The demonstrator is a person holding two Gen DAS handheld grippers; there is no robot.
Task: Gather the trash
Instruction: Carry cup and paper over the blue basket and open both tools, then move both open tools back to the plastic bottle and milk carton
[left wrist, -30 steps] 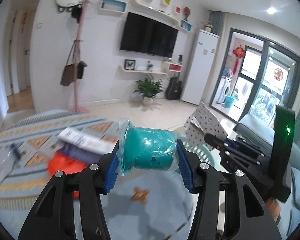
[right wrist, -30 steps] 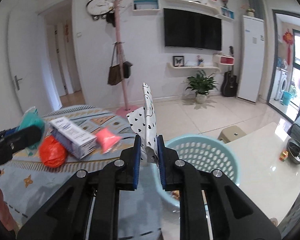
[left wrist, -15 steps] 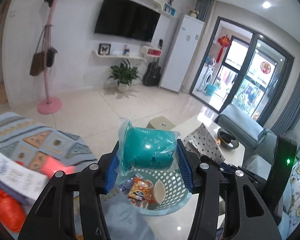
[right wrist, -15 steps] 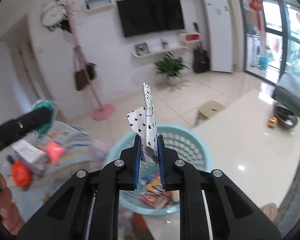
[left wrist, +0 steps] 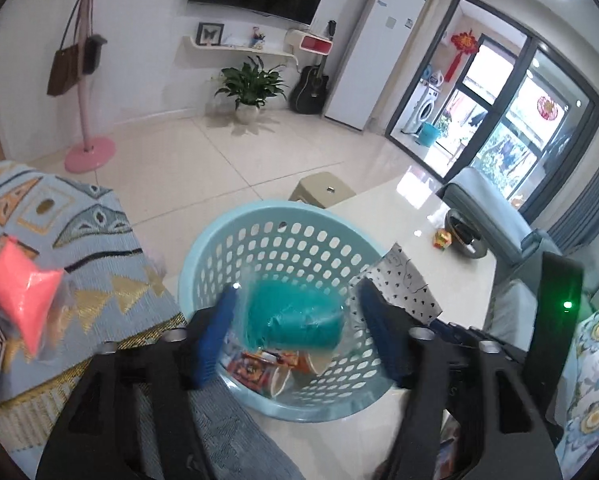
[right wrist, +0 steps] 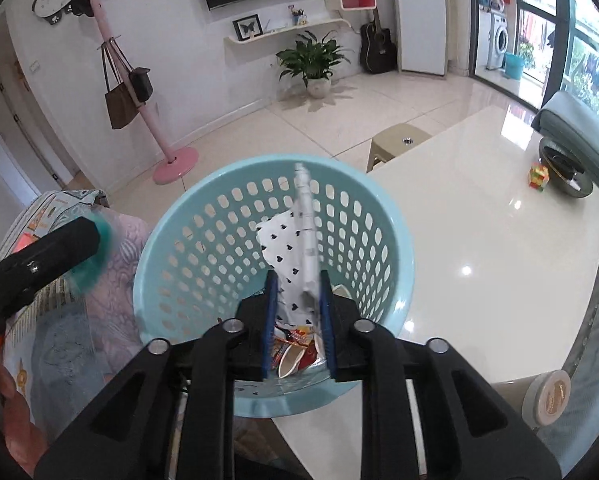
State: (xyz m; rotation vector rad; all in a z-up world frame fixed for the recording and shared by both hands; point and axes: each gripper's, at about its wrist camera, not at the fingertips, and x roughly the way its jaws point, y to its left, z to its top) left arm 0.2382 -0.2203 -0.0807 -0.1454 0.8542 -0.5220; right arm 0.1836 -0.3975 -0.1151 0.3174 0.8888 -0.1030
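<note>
Left wrist view: left gripper [left wrist: 295, 334] over the light-blue perforated basket [left wrist: 219, 248], jaws spread wide, blue pads clear of the teal bagged lump [left wrist: 295, 320], which sits blurred between them above the basket's inside, so released. Snack wrappers [left wrist: 259, 364] and a paper cup [left wrist: 311, 364] lie at the basket bottom. Black-heart patterned white wrapper [left wrist: 407, 288] shows at the basket's right rim, in front of the right gripper's body. Pink bagged lump [left wrist: 23, 288] on the patterned cloth to the left. White desk [left wrist: 451, 280] to the right carries a small multicoloured cube [left wrist: 442, 238].

Right wrist view: right gripper [right wrist: 297, 320] above the same basket [right wrist: 395, 240], jaws slightly parted with the heart-print wrapper [right wrist: 295, 248] standing upright between the pads; cannot tell if the pads touch it. Wrappers and a cup [right wrist: 293, 360] below in the basket. Left gripper's black finger [right wrist: 47, 256] at far left with a teal blur at its tip, just outside the basket rim. Beige stool [right wrist: 399, 146] beyond the desk [right wrist: 479, 240].
</note>
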